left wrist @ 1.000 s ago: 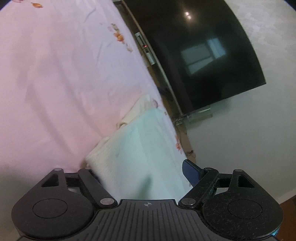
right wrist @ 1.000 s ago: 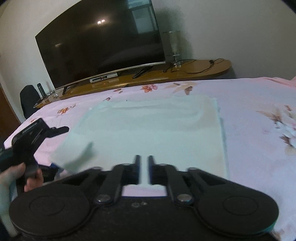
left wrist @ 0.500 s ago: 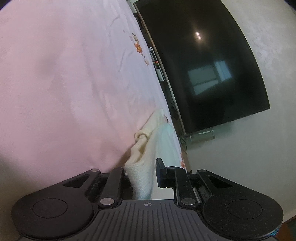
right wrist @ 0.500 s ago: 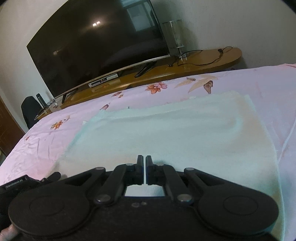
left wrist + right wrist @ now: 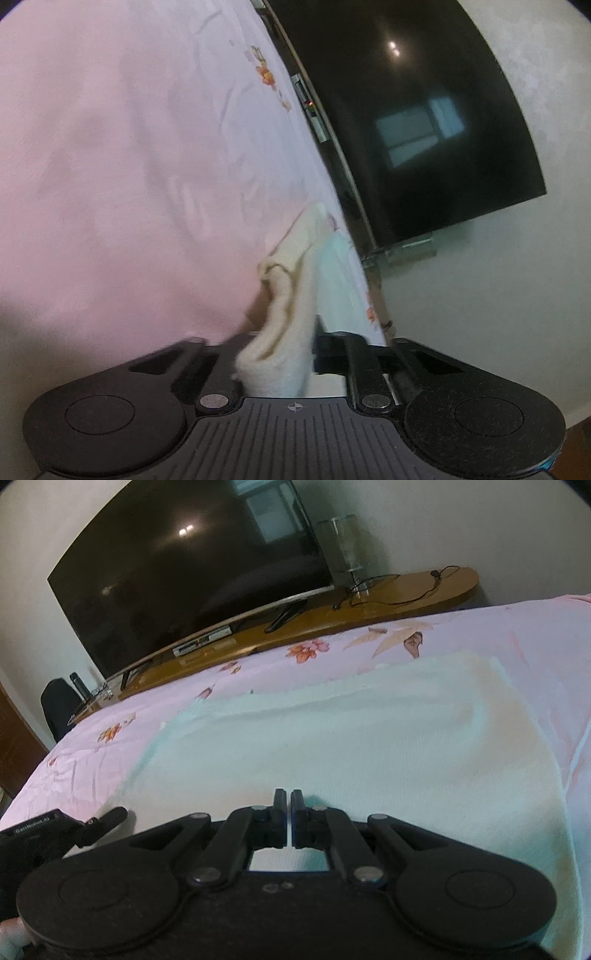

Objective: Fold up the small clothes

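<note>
Left wrist view: the left gripper [image 5: 291, 354] is clenched on a bunched corner of the pale cloth [image 5: 284, 332]; the fabric crumples between the pads.
Right wrist view: the right gripper [image 5: 288, 812] has its jaws drawn together over the cloth [image 5: 351, 746]; a thin slit shows between the fingertips, and whether a bit of the near hem is pinched there I cannot tell.
Where the cloth lies: spread nearly flat on the pink flowered bedsheet [image 5: 535, 635], its left corner lifted into the left gripper, its far edge near the foot of the bed.
Beyond: a television [image 5: 192, 565] stands on a wooden stand [image 5: 406, 594] past the bed.
Handling: probably light, soft and limp, with a towelling-like weave; it should drape and sag, not hold a crease by itself. It looks grippy, not slick.
Where to take hold: at corners or along the hem, both near corners together, so the fold carries over evenly.
Change from a second ago: the left gripper was wide open with the cloth corner lying flat before it; now it has shut on that corner and pulled it into a ridge. The right gripper has moved in lower over the cloth, which fills more of its view.
</note>
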A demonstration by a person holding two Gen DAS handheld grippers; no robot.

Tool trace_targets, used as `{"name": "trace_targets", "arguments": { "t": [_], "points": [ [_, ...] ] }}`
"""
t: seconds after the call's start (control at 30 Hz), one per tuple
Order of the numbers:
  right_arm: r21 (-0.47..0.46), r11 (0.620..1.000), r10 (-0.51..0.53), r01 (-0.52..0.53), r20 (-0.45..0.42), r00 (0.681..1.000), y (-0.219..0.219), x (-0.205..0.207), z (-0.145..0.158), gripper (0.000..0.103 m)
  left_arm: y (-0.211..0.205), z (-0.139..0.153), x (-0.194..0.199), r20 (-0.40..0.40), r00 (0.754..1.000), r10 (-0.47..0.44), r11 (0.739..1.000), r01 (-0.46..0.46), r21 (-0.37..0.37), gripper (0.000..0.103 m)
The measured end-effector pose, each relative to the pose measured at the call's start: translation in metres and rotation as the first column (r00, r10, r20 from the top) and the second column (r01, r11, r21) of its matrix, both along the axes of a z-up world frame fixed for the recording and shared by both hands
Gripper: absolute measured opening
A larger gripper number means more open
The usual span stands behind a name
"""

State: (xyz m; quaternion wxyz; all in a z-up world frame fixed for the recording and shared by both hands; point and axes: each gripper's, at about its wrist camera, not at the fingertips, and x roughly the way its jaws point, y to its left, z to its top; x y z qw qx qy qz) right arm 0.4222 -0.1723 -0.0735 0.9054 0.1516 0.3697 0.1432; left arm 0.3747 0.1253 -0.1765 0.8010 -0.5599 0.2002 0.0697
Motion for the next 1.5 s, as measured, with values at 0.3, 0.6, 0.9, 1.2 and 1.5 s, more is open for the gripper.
{"name": "trace_targets", "arguments": {
  "t": [0.3, 0.6, 0.9, 1.2, 1.5],
  "points": [
    [0.069, 0.998, -0.006, 0.012, -0.089, 0.996, -0.008, 0.008, -0.024, 0.0, -0.007, 0.031, 0.005, 0.082, 0.992, -0.098, 0.986, 0.085, 0.144, 0.007],
    [0.163, 0.986, -0.016, 0.03, -0.09, 0.996, -0.022, 0.007, -0.031, 0.0, -0.09, 0.112, 0.047, -0.017, 0.916, -0.402, 0.76, 0.343, 0.552, 0.007],
    [0.325, 0.89, -0.315, 0.319, -0.065, 0.947, -0.15, -0.045, -0.009, 0.019, -0.221, 0.098, 0.077, -0.23, 0.739, -0.633, 0.477, 0.607, 0.636, 0.008],
    [0.368, 0.853, -0.378, 0.371, -0.055, 0.924, -0.219, -0.091, 0.006, 0.021, -0.236, 0.122, 0.034, -0.156, 0.642, -0.751, 0.423, 0.649, 0.633, 0.093],
    [0.424, 0.889, -0.16, 0.171, -0.063, 0.985, -0.172, -0.049, 0.005, 0.028, -0.126, 0.1, 0.069, -0.265, 0.826, -0.498, 0.589, 0.546, 0.596, 0.093]
  ]
}}
